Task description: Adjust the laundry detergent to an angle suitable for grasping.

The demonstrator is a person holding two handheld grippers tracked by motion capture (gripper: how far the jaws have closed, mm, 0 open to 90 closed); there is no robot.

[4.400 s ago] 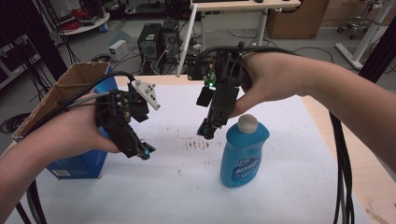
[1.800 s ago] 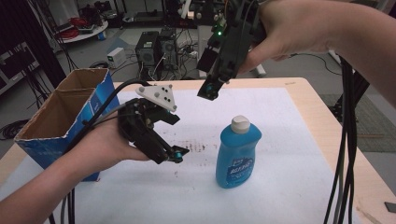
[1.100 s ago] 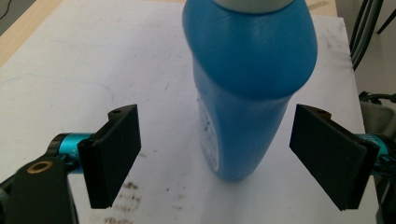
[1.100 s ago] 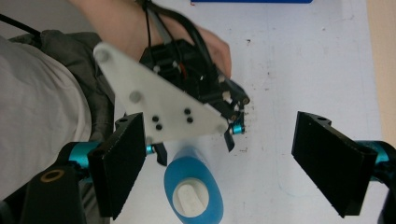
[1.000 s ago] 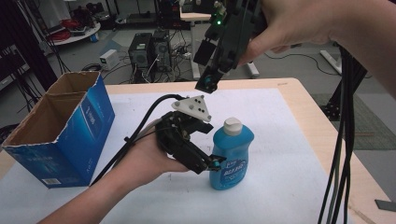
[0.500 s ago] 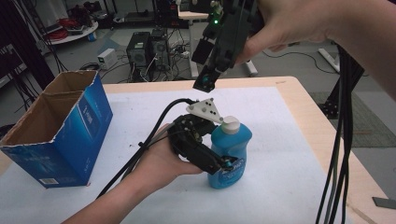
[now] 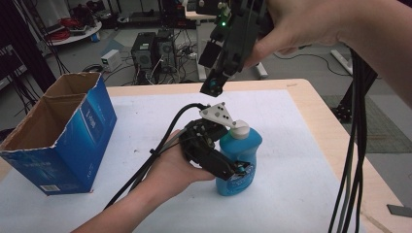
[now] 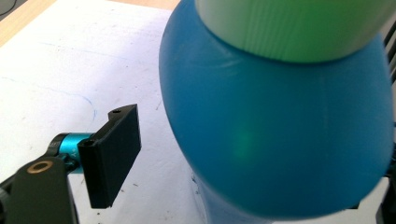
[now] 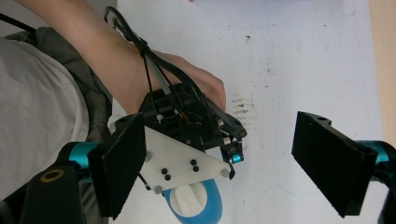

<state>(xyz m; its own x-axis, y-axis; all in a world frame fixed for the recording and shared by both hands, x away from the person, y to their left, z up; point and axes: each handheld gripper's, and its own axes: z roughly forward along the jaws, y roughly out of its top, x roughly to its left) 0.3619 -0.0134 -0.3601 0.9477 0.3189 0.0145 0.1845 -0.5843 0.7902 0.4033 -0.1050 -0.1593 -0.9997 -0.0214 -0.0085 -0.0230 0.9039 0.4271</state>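
Standing at the bottle's [image 7: 239,160] nine o'clock, a cardboard box [image 7: 58,133]; left gripper [image 7: 236,168] straddles the bottle, jaws spread; right gripper [image 7: 214,87] hangs open above.

Blue bottle [image 8: 275,135] overflowing left gripper view, blurring at close range, cap and base running off frame edges. Left gripper [image 7: 238,167] jaw on bottle's far side hiding behind it; pad contact not showing. Right gripper [image 7: 214,87] body running off top edge.

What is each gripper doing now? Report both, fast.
Left gripper: open around the blue bottle, one jaw clear of it in its own view; no grip seen.
Right gripper: open, empty, held high above the bottle.
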